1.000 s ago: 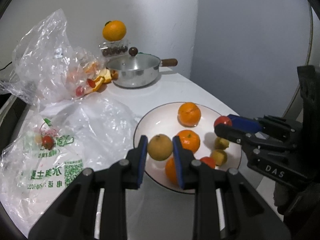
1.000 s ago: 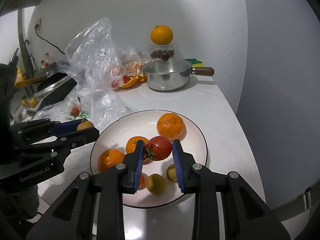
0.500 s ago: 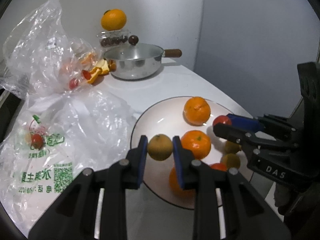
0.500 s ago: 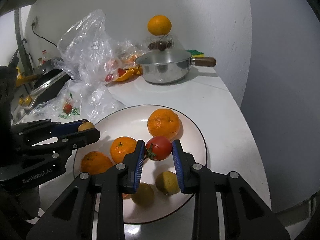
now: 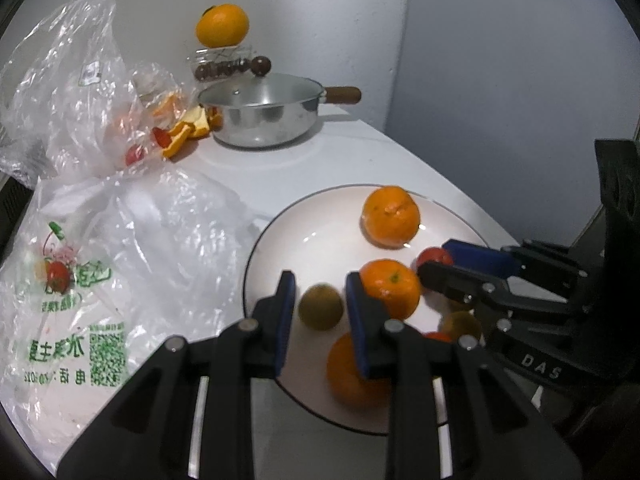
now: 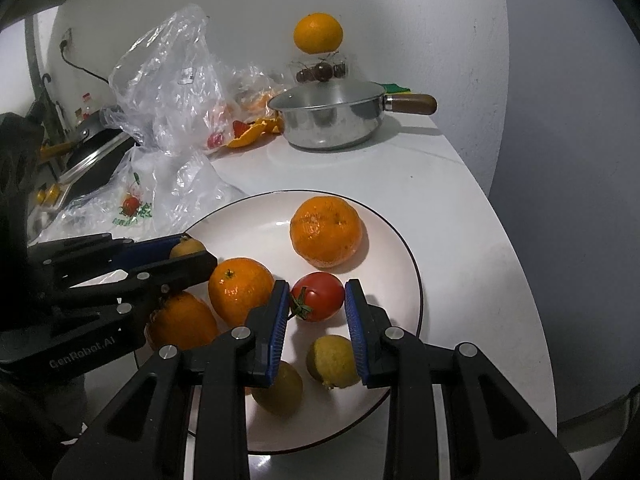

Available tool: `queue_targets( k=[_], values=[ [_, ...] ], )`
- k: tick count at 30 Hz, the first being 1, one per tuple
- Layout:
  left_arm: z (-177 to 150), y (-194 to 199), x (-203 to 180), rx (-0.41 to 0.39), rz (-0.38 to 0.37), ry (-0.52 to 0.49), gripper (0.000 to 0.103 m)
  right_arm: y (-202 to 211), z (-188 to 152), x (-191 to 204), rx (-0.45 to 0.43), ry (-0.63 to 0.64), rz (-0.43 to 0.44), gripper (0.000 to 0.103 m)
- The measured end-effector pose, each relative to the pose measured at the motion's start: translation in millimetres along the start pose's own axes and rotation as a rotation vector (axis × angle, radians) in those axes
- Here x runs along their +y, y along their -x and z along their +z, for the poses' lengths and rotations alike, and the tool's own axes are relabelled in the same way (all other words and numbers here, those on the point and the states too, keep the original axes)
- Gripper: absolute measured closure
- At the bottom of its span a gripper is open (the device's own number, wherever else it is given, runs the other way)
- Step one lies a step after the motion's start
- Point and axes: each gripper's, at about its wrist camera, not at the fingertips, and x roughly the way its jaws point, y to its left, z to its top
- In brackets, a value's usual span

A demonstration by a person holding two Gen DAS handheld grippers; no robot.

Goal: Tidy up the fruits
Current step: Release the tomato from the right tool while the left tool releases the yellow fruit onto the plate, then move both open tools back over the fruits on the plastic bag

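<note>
A white plate holds three oranges and two small yellow fruits. My left gripper hangs low over the plate's left side. A small yellow-green fruit sits blurred between its blue pads, with a thin gap on each side, so they do not press it. My right gripper is shut on a red tomato, just above the plate's middle.
Crumpled plastic bags with small fruit lie left of the plate. A steel pot stands behind, with orange peel beside it. An orange rests on a jar. The table edge curves close on the right.
Both grippers came forward and down over the plate with their fruits. The yellow-green fruit, gripped tight before, now sits lower and blurred between the left pads. The tomato stays clamped.
</note>
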Motion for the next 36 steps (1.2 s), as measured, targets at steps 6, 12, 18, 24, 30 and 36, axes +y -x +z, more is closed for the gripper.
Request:
queue_targets(
  k=[6,12,18,24,30,36],
  values=[
    [0.9,5.7,-1.1,-0.008,-0.008,0.003,0.074,3.9,0.4,1.3,-0.008,-0.005,-0.004,0.073],
    [1.2,19.6,0.3,-0.033,-0.011,-0.002,0.073,11.9,2.8,5.3,-0.021,-0.001,-0.023,0.073],
    [-0.7,37.5,3.3,-0.062,-0.014,-0.012,0.073,24.4,6.5,17.4,-0.044,0.012,-0.038,0.073],
    [-3.4,55.7,8.5,-0.097,-0.020,-0.019,0.073,34.2,9.7,31.7,-0.054,0.033,-0.060,0.073],
    [-10.0,77.5,18.7,-0.142,-0.041,-0.018,0.073,43.7,13.2,50.7,-0.071,0.056,-0.071,0.073],
    [-16.0,99.2,36.3,-0.191,-0.036,0.008,0.041,49.5,17.8,71.5,-0.081,0.075,-0.077,0.073]
  ],
)
